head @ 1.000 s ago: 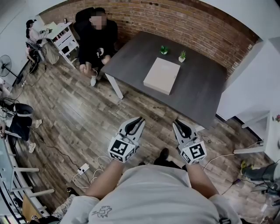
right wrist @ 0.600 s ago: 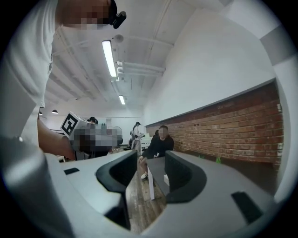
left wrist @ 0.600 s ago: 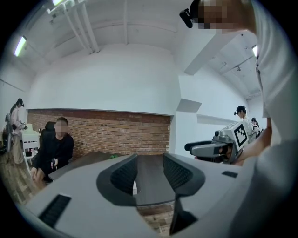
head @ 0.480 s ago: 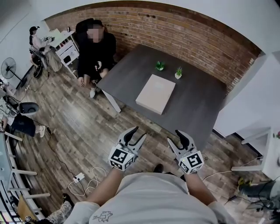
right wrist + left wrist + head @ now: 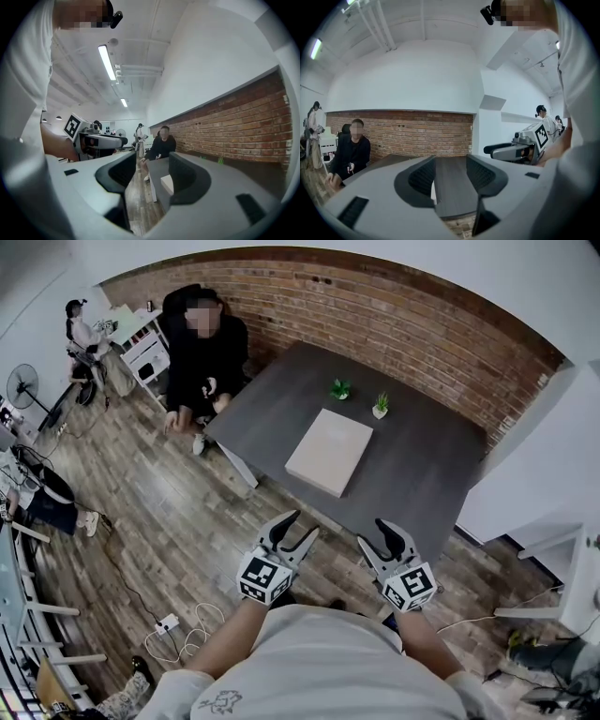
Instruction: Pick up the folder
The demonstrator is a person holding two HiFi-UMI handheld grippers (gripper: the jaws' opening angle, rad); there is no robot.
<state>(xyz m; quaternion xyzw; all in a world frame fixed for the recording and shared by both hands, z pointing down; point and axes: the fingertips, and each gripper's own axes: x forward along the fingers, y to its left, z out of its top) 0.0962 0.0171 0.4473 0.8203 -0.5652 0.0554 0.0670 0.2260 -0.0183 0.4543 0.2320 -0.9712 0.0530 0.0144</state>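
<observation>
We've walked in on the table [image 5: 422,460]. A second back it sat well ahead, and now its near edge lies just beyond the grippers. Both sets of jaws have just been opening on the way in, from nearly closed to wide.

The left gripper [image 5: 298,526] stands spread with nothing between its jaws; its own view shows only dark tabletop through the gap. It's the same on the right gripper [image 5: 373,534]: jaws apart, empty, touching nothing, with floor and the table's corner showing between them. Both are held out ahead of us, side by side, short of the table edge.

The folder [image 5: 329,451] lies flat and pale in the middle of the table, well apart from both grippers. Two small plants [image 5: 339,388] stand beyond it toward the brick wall [image 5: 394,315]. A person [image 5: 202,348] sits off the table's far left corner.

So we're still on the approach, with the grasp not begun. Next, we reckon, we reach over the near edge and bring the open jaws down to the folder's nearest edge. It lies flush on the top, so working a jaw under it looks like the tricky part.
</observation>
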